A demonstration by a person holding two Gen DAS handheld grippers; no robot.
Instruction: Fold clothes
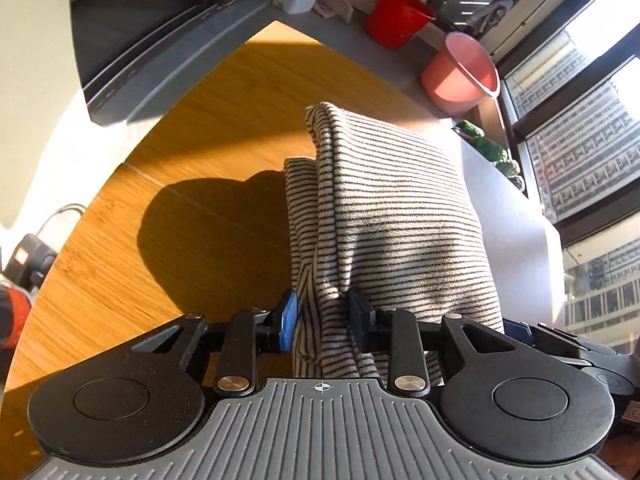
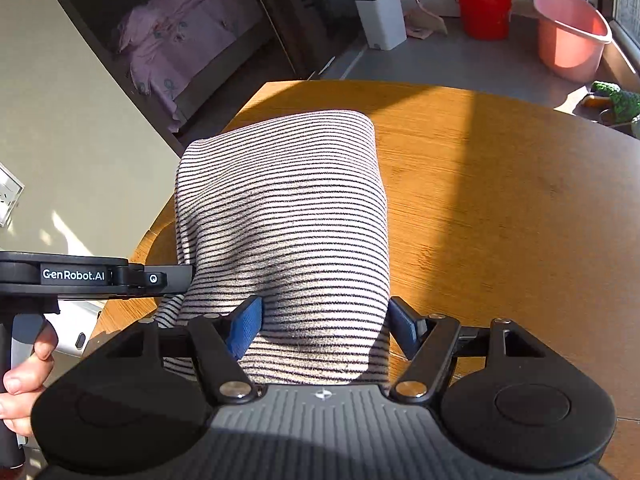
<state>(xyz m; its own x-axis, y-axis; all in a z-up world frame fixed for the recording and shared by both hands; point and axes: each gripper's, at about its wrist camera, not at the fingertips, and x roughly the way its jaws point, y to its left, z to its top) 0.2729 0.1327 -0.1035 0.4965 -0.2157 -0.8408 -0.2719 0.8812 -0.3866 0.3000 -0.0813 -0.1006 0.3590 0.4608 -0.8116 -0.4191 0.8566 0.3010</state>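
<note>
A black-and-white striped garment (image 1: pixel 396 216) lies folded into a long band on the round wooden table (image 1: pixel 208 128). My left gripper (image 1: pixel 322 322) is shut on a bunched near edge of it, blue pads pressing both sides. In the right wrist view the same striped garment (image 2: pixel 288 216) fills the middle. My right gripper (image 2: pixel 324 326) stands with its blue pads wide apart, and the near end of the cloth lies between them. The left gripper's body (image 2: pixel 96 276) shows at the left, held by a hand.
A red bucket (image 2: pixel 484 6), a pink bucket (image 2: pixel 572 32) and a white bin (image 2: pixel 378 8) stand on the grey floor beyond the table. Green plants (image 2: pixel 616 100) sit by the windows on the right. A bed with purple sheets (image 2: pixel 180 36) is at the back left.
</note>
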